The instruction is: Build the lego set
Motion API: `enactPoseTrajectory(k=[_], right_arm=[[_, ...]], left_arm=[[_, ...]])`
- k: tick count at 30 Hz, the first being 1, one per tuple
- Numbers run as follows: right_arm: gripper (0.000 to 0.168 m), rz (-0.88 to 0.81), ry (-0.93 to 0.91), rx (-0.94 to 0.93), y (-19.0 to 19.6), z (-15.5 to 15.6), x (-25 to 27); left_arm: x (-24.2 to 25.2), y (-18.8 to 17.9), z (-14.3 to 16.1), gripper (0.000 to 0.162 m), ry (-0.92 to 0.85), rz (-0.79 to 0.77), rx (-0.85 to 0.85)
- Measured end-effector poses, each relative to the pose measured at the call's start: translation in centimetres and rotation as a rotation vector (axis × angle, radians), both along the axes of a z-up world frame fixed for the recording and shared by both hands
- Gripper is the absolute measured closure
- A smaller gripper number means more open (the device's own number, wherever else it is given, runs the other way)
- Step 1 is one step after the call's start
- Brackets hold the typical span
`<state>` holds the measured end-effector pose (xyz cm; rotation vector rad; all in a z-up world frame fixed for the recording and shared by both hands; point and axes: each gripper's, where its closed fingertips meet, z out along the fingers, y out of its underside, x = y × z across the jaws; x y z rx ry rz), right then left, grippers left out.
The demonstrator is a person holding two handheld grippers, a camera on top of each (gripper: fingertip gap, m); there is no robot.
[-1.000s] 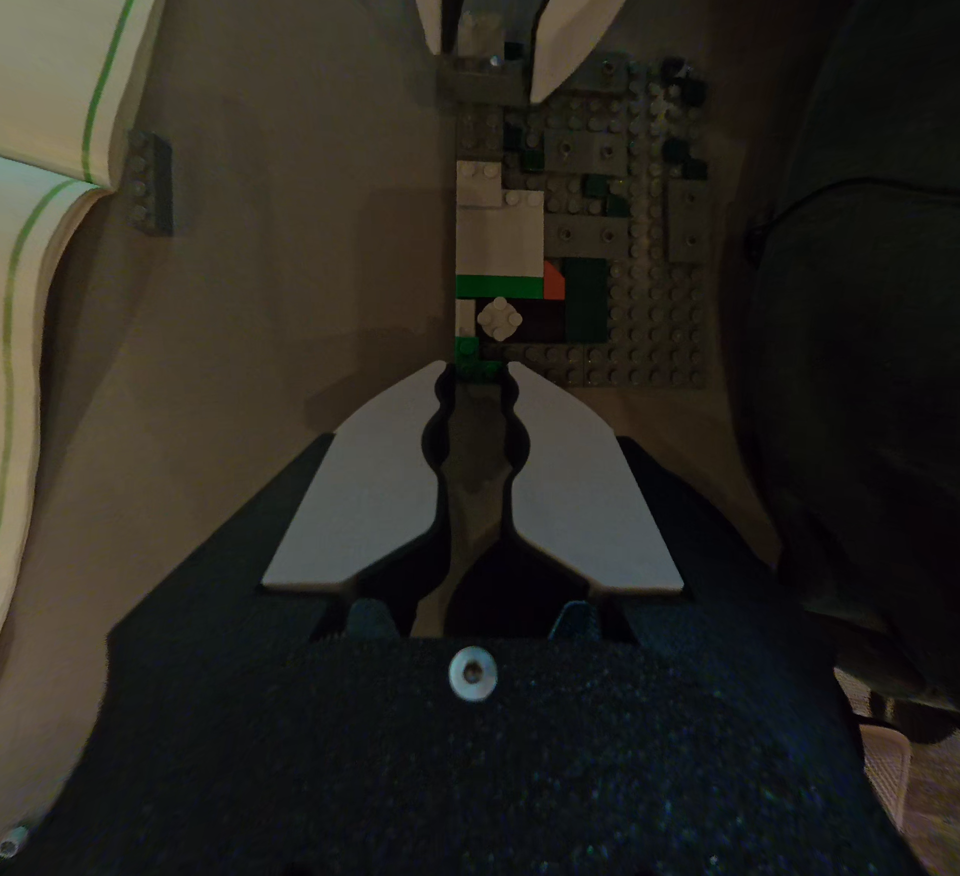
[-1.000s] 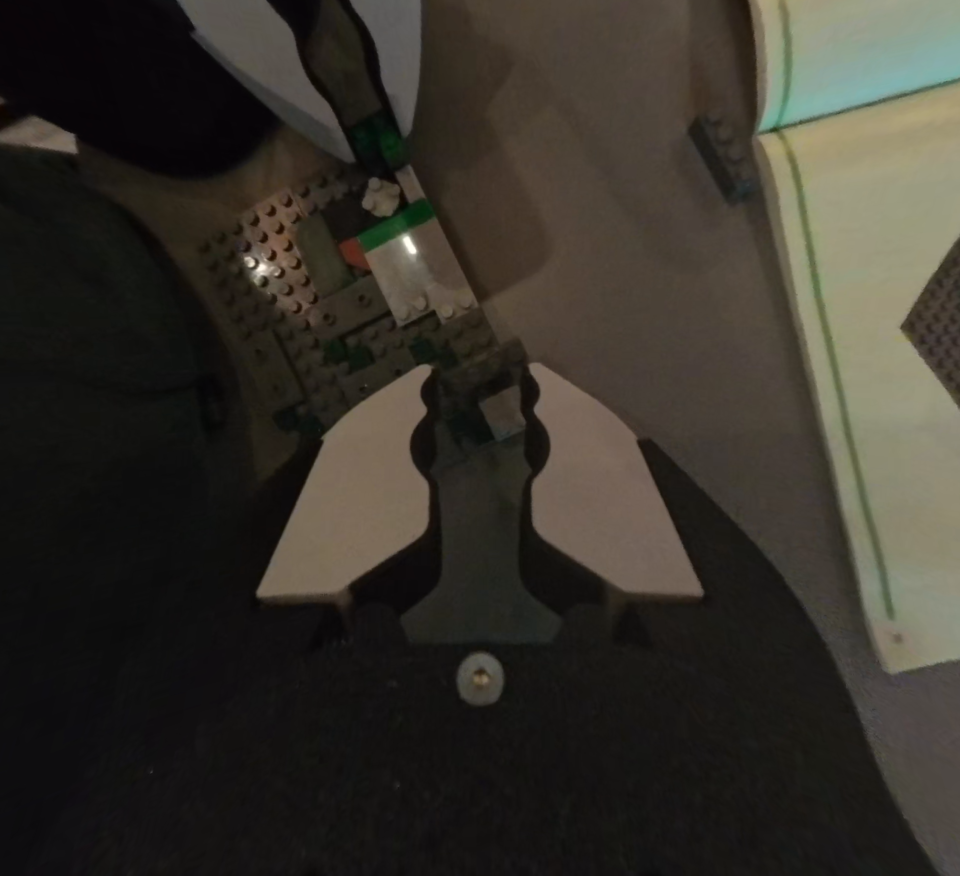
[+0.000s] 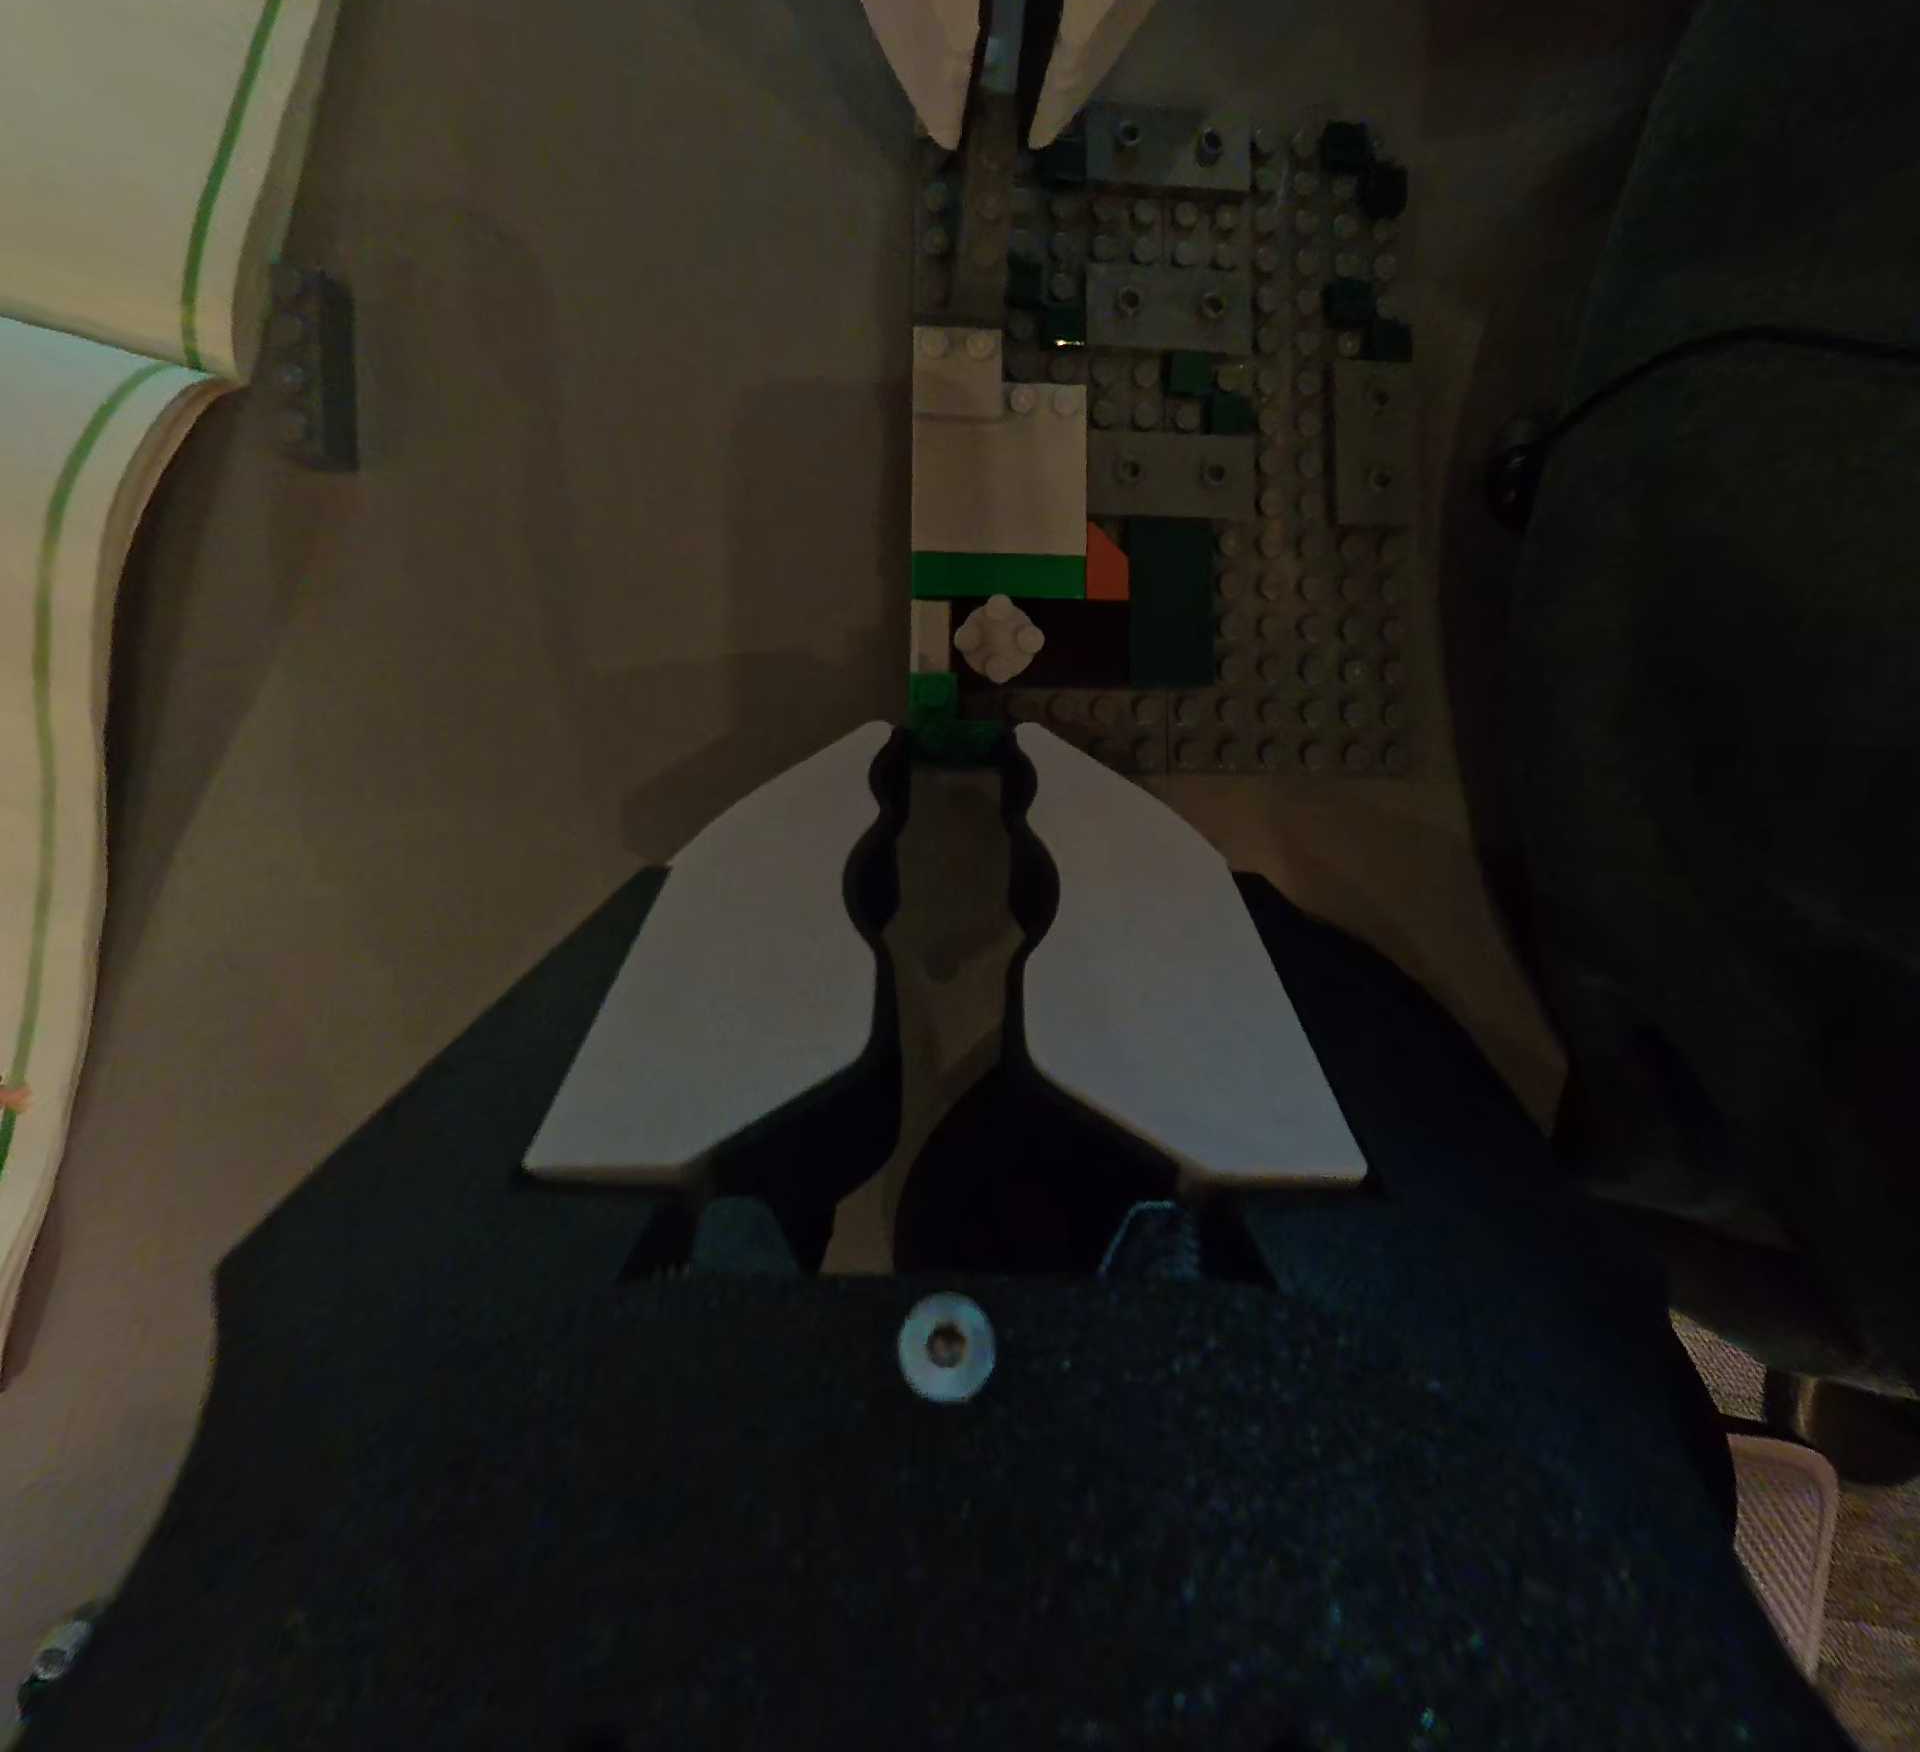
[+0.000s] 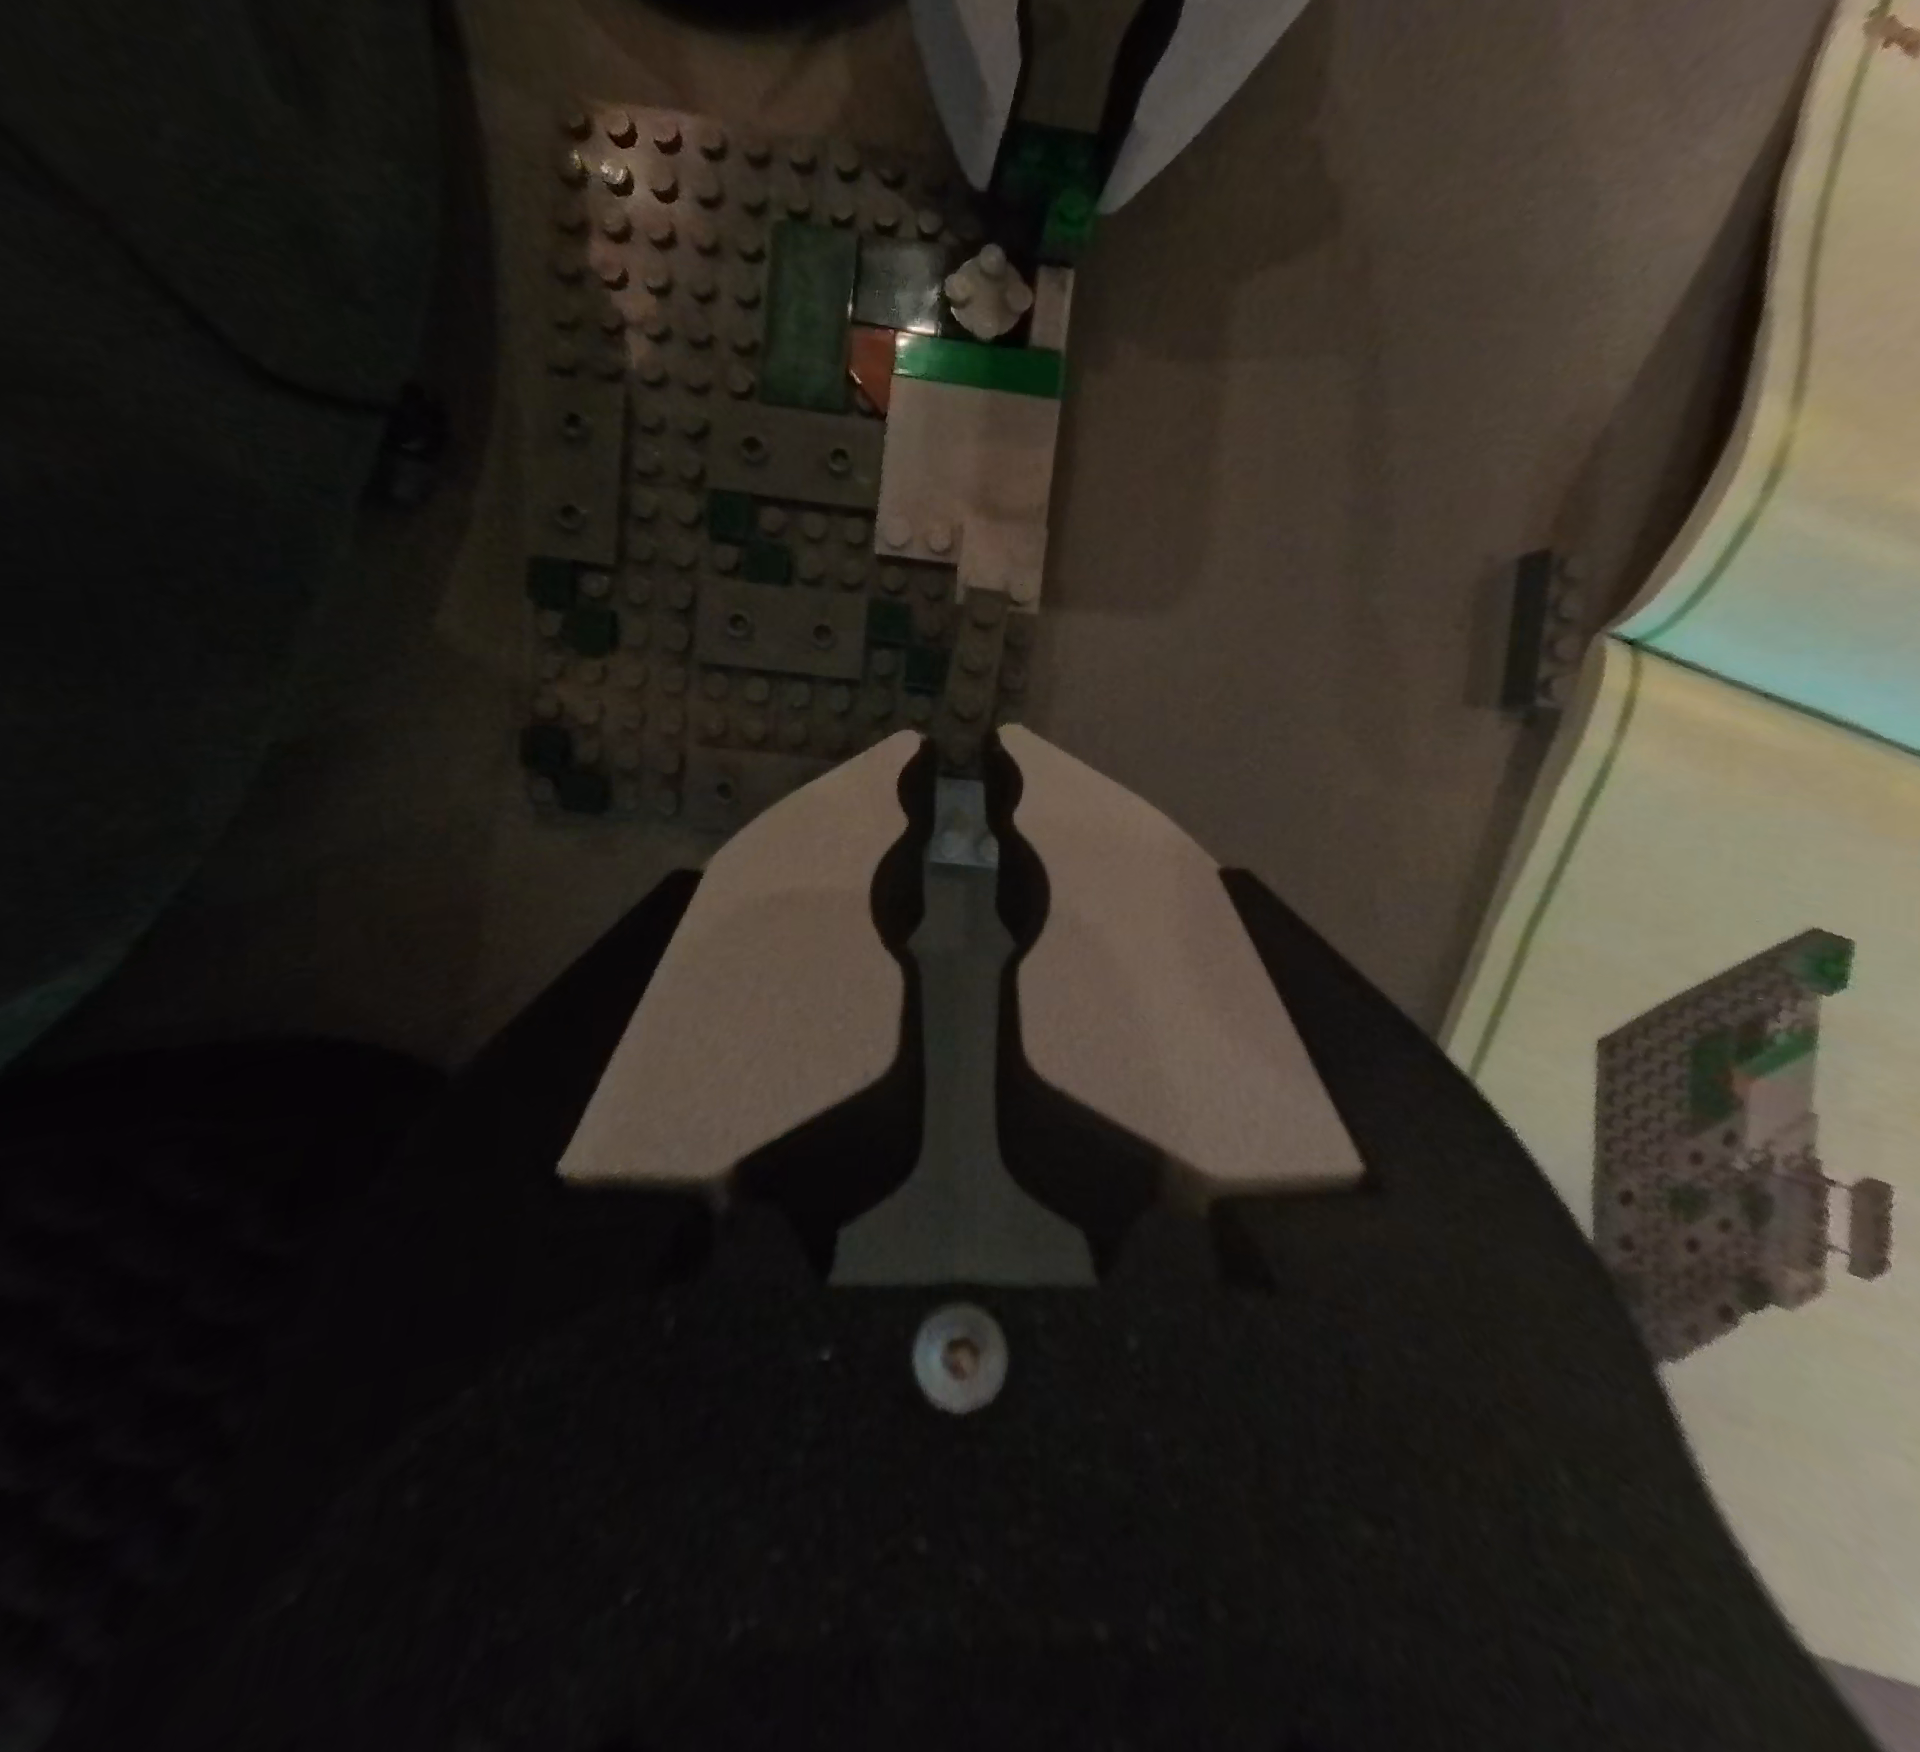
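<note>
A grey studded baseplate (image 3: 1299, 663) lies on the tan table and carries a white block (image 3: 997, 476), a green strip (image 3: 997, 575), a white round piece (image 3: 997, 637) and small dark green tiles. My left gripper (image 3: 956, 736) is shut on the green corner bricks (image 3: 940, 715) at the plate's near left corner. My right gripper (image 3: 987, 133) comes in from the far side, shut on a narrow grey studded plate (image 3: 977, 248) that lies along the baseplate's left edge, up to the white block. In the right wrist view the right gripper (image 4: 961, 746) grips that grey plate (image 4: 977, 663) over the baseplate (image 4: 644, 248), and the left gripper (image 4: 1044, 185) is opposite.
An open instruction booklet (image 3: 125, 92) lies left of the baseplate with a loose dark grey brick (image 3: 312, 372) beside it; both also show in the right wrist view, the booklet (image 4: 1558, 871) and the brick (image 4: 1527, 632). A person's dark clothing (image 3: 1714, 559) borders the baseplate's other side.
The right gripper has swung into line with the baseplate's left edge and its fingers stand closer together around the narrow grey plate. The left gripper has stayed on the green corner.
</note>
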<state>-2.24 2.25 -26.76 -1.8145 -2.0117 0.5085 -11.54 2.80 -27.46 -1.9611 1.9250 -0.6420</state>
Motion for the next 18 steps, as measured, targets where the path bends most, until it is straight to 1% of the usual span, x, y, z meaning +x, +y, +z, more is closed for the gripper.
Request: enactPoseTrajectory(k=[1, 18], right_arm=[[0.16, 0.003, 0.002, -0.005, -0.02, 0.01, 0.01], [0.158, 0.019, 0.019, -0.038, -0.22, 0.19, 0.07]], left_arm=[[0.01, -0.01, 0.01, 0.145, 0.0, -0.001, 0.0], [0.04, -0.13, -0.03, 0.145, 0.006, -0.008, -0.005]])
